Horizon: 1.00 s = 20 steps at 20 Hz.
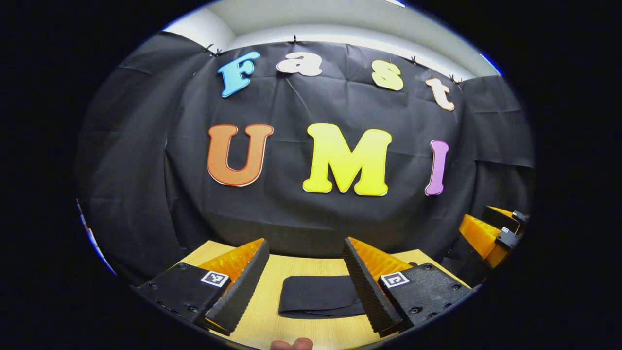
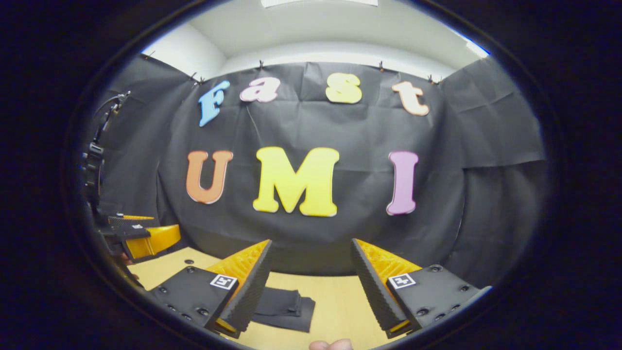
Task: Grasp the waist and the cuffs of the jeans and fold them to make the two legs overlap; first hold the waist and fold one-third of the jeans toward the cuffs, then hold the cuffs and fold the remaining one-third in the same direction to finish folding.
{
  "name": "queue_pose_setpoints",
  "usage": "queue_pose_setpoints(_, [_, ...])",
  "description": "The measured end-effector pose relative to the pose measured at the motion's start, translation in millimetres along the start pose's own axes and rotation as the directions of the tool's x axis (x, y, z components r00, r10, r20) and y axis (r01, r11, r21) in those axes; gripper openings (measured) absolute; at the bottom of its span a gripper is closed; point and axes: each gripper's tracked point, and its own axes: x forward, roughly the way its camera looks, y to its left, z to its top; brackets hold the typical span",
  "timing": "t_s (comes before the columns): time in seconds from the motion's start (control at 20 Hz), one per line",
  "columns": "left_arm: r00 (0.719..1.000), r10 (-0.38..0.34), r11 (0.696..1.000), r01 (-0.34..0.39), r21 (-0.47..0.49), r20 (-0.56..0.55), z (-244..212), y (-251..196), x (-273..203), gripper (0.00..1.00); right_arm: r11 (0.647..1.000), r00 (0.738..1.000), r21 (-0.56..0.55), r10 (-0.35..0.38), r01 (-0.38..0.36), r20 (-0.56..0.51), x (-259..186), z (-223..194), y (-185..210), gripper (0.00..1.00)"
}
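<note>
The dark jeans (image 1: 318, 301) lie on the wooden table (image 1: 311, 265) as a flat folded rectangle, seen between and below my left gripper (image 1: 303, 289). That gripper hangs above them, open, with nothing between its fingers. In the right gripper view the jeans (image 2: 284, 308) lie low and left, partly behind the left finger (image 2: 248, 287), showing stacked layers at their right end. My right gripper (image 2: 308, 291) is open and holds nothing, raised over bare table. The right gripper (image 1: 491, 233) appears at the far right of the left gripper view, and the left gripper (image 2: 141, 238) at the far left of the right gripper view.
The black cloth wall (image 1: 311, 204) rises just behind the table's far edge. A fingertip (image 1: 291, 344) shows at the bottom rim of the left gripper view, another fingertip (image 2: 331, 344) at the bottom of the right gripper view. A dark stand (image 2: 95, 155) rises at left.
</note>
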Motion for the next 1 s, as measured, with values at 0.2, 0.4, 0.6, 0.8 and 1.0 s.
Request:
queue_pose_setpoints(0.2, [0.999,-0.036,0.999,0.036,0.000,0.005,-8,3,-35,0.98,0.999,1.000,-0.031,0.007,-0.008,-0.014,-34,-9,28,0.94])
queue_pose_setpoints(0.4, [1.000,-0.026,1.000,0.026,0.010,-0.004,-15,2,-62,0.98,1.000,0.999,-0.008,0.001,-0.002,-0.047,-56,-19,34,0.95])
queue_pose_setpoints(0.6, [1.000,-0.026,1.000,0.026,0.011,-0.002,-13,-7,-72,0.98,1.000,0.997,0.019,0.013,-0.012,-0.079,-64,-29,36,0.95])
queue_pose_setpoints(0.8, [0.999,-0.033,0.999,0.033,0.028,-0.004,-8,-11,-75,0.98,0.999,0.997,0.028,0.021,-0.019,-0.070,-61,-28,28,0.94])
queue_pose_setpoints(1.0, [1.000,-0.020,0.999,0.019,0.033,0.007,-6,-12,-68,0.98,0.998,0.995,0.059,0.018,-0.012,-0.100,-52,-35,15,0.95])
